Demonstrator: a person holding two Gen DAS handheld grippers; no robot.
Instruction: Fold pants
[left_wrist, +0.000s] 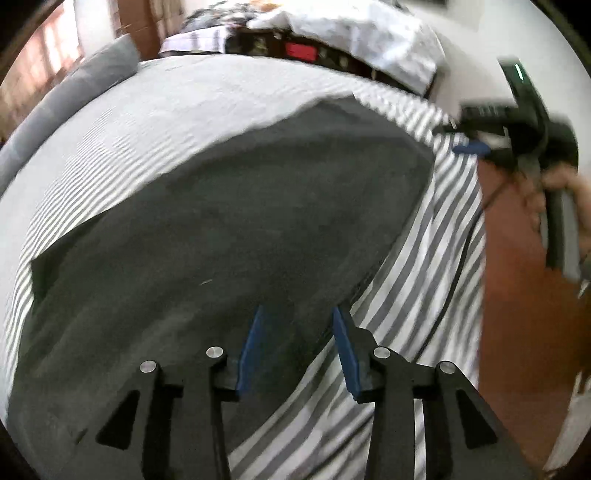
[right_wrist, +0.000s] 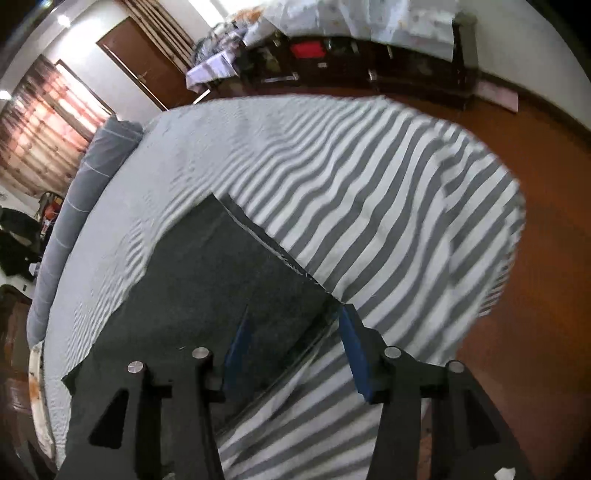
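Dark grey pants (left_wrist: 229, 229) lie spread flat on a grey-and-white striped bed sheet (left_wrist: 413, 280). My left gripper (left_wrist: 299, 347) is open just above the near edge of the pants, blue pads apart, holding nothing. My right gripper (left_wrist: 476, 147) shows in the left wrist view at the far right corner of the pants, held in a hand. In the right wrist view the pants (right_wrist: 207, 295) lie to the left and my right gripper (right_wrist: 291, 350) is open over their edge, empty.
The bed's right edge drops to a brown floor (right_wrist: 535, 295). A grey bolster (right_wrist: 74, 206) lies along the bed's left side. Dark furniture with a red box (right_wrist: 306, 50) and white cloths stands behind the bed. A black cable (left_wrist: 454, 280) hangs at the bedside.
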